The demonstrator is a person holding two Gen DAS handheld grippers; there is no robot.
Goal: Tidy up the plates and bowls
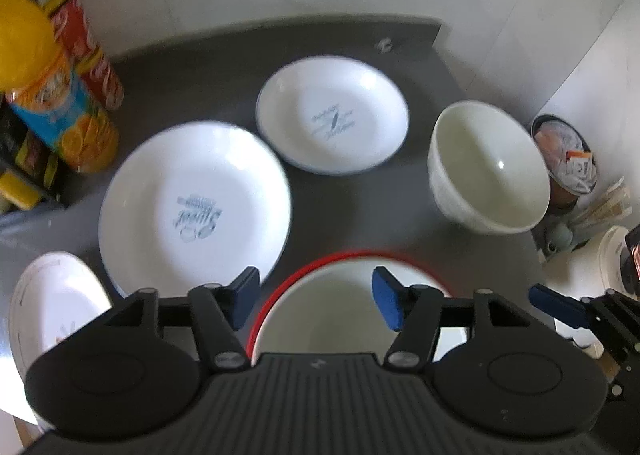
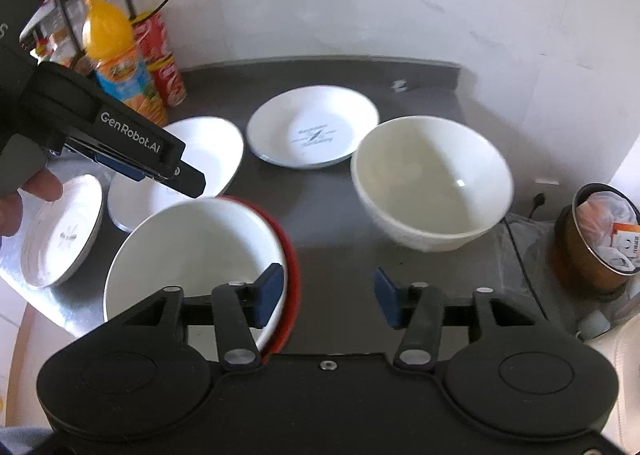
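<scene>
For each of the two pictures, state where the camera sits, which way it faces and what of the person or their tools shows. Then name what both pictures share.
Left wrist: rides on the left tongs, facing the wall over the red-rimmed bowl; the right tongs show at the right edge.
Right wrist: rides on the right tongs, facing the same wall; the left tongs and a hand show at left.
Shared: the cream bowl, plates, the juice bottle.

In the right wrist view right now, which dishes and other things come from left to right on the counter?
Small plate → red-rimmed bowl → far plate with print → plain white bowl → brown bin.
</scene>
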